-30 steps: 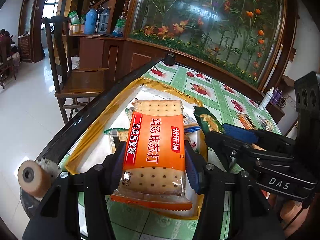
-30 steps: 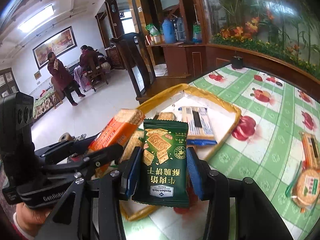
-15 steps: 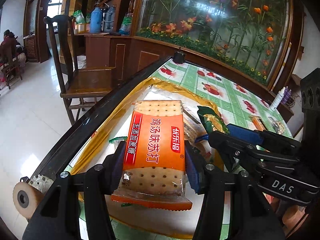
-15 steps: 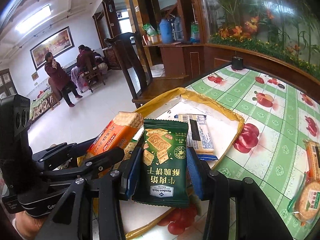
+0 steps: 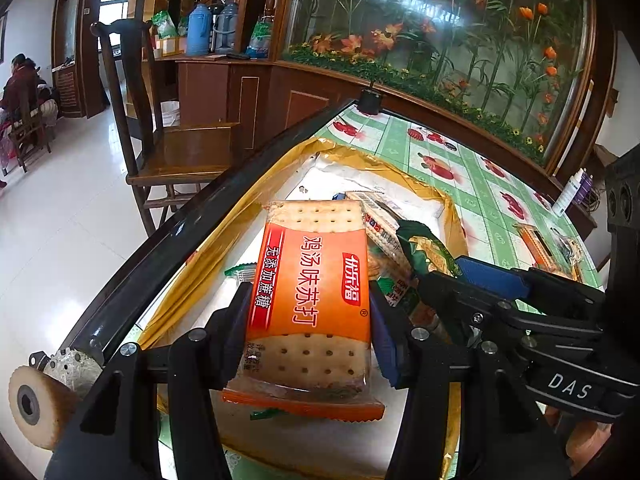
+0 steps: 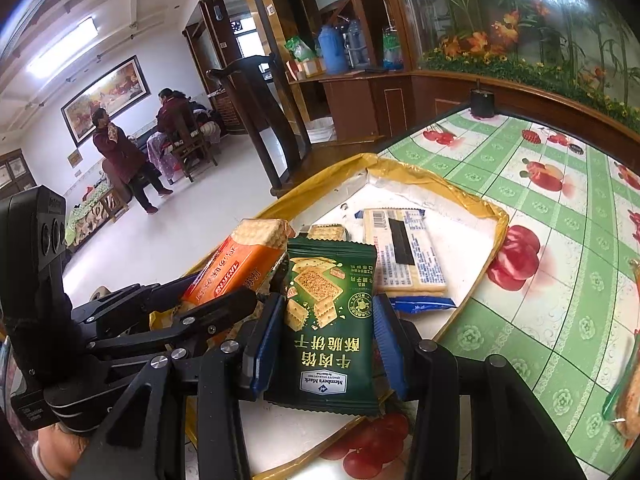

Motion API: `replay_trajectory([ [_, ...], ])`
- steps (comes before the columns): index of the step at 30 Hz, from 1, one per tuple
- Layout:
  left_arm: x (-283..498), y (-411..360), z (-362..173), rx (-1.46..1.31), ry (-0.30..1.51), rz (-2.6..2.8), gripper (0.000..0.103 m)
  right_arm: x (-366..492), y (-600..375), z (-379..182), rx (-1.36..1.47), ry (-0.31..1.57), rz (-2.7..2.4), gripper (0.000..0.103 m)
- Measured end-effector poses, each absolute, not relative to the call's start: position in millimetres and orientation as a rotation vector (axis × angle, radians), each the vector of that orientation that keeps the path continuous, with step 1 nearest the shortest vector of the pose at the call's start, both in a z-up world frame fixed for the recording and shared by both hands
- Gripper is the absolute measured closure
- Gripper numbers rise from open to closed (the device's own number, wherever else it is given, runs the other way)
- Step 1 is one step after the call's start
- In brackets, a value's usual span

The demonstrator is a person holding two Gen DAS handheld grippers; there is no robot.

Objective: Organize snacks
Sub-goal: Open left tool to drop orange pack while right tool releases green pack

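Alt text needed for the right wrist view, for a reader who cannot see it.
The right gripper clamps a dark green cracker packet above a yellow-rimmed white tray on a green fruit-print tablecloth. Beside it, the left gripper holds an orange cracker pack; a pale packet lies in the tray.

Table [image 6: 560, 216], green fruit-print cloth: gold-rimmed tray [image 6: 498, 216], small black pot [image 6: 481, 104], wrapped snack [image 6: 630, 396]

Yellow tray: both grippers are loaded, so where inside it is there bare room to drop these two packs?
Bare white floor lies in the yellow tray's far corner, beyond the blue-and-white pack, and along its left wall beside the orange cracker pack. The middle is crowded: loose packs lie under the green pack and both grippers.
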State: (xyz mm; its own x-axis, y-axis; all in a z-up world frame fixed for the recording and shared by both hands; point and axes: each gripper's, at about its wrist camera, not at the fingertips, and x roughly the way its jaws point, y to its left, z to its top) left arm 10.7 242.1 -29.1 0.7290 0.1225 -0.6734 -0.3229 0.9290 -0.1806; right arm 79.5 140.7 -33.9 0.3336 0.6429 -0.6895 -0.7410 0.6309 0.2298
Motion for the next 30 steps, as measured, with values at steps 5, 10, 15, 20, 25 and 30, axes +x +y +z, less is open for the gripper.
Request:
replay_trajectory([
  [5,9.9,243.7,-30.6,-0.297,0.722,0.253,0.050,81.7,141.0,-37.9,-0.126,0.847,0.912,0.057],
  [10,9.4,244.9,-33.1,-0.299,0.732,0.255,0.050,80.9,143.0,-43.5,-0.130,0.857,0.916,0.057],
  [15,9.6,243.3,-35.4,-0.298,0.739,0.254,0.050,78.0,141.9,-46.2,-0.138,0.860,0.909,0.057],
  [20,9.6,245.2,-36.6,-0.324,0.741,0.228,0.050,74.9,140.9,-45.2,-0.148,0.855,0.890,0.055],
  [25,5.7,246.6,-33.4,-0.316,0.739,0.250,0.049,68.8,139.0,-39.3,-0.185,0.824,0.845,0.039],
  [30,-0.6,243.2,-24.3,-0.292,0.700,0.295,0.027,54.6,131.0,-23.4,-0.238,0.733,0.775,0.021],
])
